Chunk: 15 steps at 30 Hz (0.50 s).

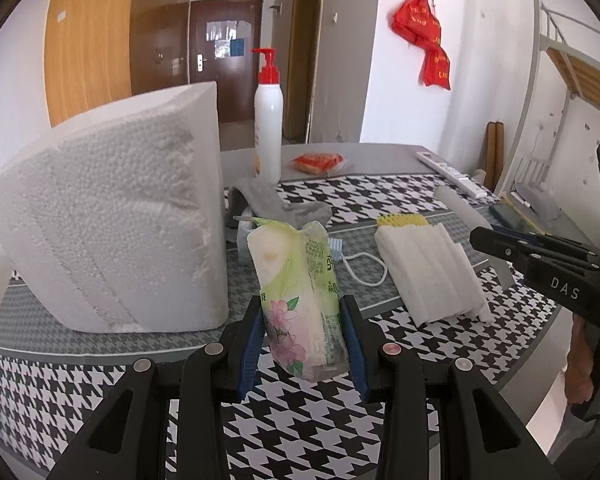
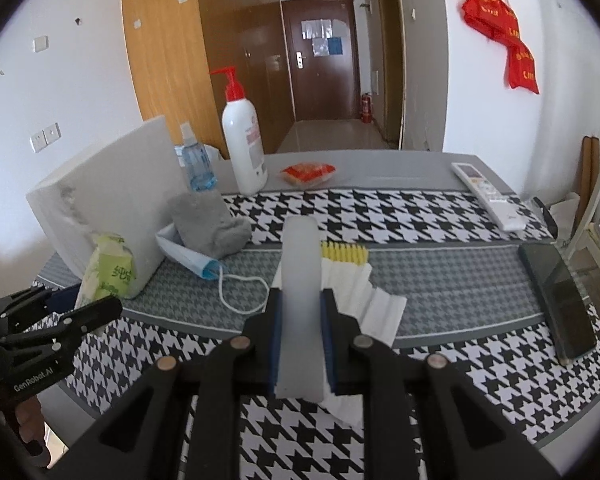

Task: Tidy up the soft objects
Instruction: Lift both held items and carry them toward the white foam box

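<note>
My left gripper [image 1: 305, 344] is shut on a green floral tissue pack [image 1: 296, 292], held upright just right of a big white foam block [image 1: 116, 216]. The pack [image 2: 108, 272] and block [image 2: 112, 196] also show at the left of the right wrist view. My right gripper [image 2: 302, 340] is shut on a white foam strip [image 2: 302, 296], held above a white ribbed foam sheet with a yellow edge [image 2: 352, 276]. The sheet lies to the right in the left wrist view [image 1: 428, 272]. A grey sock [image 2: 208, 220] and a blue face mask [image 2: 192, 258] lie beside the block.
A white pump bottle [image 2: 244, 144], a clear spray bottle [image 2: 196, 164] and an orange snack packet [image 2: 308, 172] stand at the back. A white remote [image 2: 488, 194] and a dark phone [image 2: 556, 300] lie at the right. A houndstooth cloth [image 2: 440, 208] covers the table.
</note>
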Each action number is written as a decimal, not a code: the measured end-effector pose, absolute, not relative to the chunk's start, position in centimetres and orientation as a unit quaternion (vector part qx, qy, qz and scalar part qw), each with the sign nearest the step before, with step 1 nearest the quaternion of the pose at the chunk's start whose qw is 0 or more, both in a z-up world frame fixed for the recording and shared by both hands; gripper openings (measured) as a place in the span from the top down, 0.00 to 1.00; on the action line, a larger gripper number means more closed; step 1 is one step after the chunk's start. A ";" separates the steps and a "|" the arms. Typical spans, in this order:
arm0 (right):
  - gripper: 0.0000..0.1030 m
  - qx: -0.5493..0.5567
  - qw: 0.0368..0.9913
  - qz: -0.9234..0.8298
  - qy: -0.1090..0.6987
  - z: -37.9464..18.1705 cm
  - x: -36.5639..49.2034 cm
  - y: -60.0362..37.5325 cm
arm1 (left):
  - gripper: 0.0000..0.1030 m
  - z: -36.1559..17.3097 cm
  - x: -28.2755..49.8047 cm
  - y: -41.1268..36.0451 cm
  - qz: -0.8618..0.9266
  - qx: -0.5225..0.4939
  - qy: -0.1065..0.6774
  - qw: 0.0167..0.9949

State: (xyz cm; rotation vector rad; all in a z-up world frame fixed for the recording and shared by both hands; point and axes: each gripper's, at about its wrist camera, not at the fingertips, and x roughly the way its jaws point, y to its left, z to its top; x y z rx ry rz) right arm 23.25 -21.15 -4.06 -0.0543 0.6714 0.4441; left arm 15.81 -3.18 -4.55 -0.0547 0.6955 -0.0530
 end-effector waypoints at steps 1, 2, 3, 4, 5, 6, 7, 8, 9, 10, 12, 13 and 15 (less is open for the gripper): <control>0.79 -0.027 0.920 0.217 0.324 -3.9 23.2 -21.1 | 0.62 -4.4 15.8 -3.2 -0.026 -0.025 0.338 0.940; 0.79 -0.028 0.921 0.217 0.321 -3.8 23.0 -21.0 | 0.62 -4.2 15.7 -3.3 -0.027 -0.023 0.334 0.942; 0.79 -0.028 0.922 0.218 0.320 -3.6 22.9 -21.0 | 0.63 -4.0 15.6 -3.3 -0.027 -0.020 0.331 0.943; 0.79 -0.027 0.922 0.220 0.318 -3.5 22.9 -20.9 | 0.63 -3.7 15.5 -3.4 -0.028 -0.018 0.326 0.945; 0.79 -0.026 0.922 0.221 0.316 -3.4 22.7 -20.9 | 0.63 -3.5 15.4 -3.4 -0.030 -0.017 0.323 0.946; 0.79 -0.026 0.923 0.224 0.312 -3.2 22.5 -20.8 | 0.63 -3.2 15.3 -3.4 -0.033 -0.017 0.317 0.948; 0.79 -0.026 0.923 0.224 0.310 -3.1 22.5 -20.8 | 0.63 -3.1 15.1 -3.4 -0.035 -0.015 0.313 0.949; 0.79 -0.025 0.924 0.226 0.307 -2.9 22.3 -20.7 | 0.63 -2.9 15.0 -3.5 -0.036 -0.012 0.310 0.950; 0.79 -0.025 0.924 0.228 0.305 -2.8 22.2 -20.7 | 0.63 -2.8 14.9 -3.5 -0.037 -0.010 0.307 0.951; 0.79 -0.025 0.925 0.228 0.303 -2.6 22.0 -20.6 | 0.63 -2.5 14.7 -3.6 -0.039 -0.007 0.304 0.952; 0.79 -0.025 0.926 0.230 0.298 -2.3 21.7 -20.5 | 0.64 -2.1 14.6 -3.7 -0.042 -0.003 0.297 0.954; 0.79 -0.026 0.927 0.231 0.295 -2.1 21.6 -20.4 | 0.64 -2.0 14.5 -3.7 -0.043 -0.002 0.294 0.955; 0.79 -0.025 0.928 0.231 0.290 -1.8 21.3 -20.4 | 0.65 -1.6 14.3 -3.7 -0.044 0.002 0.289 0.956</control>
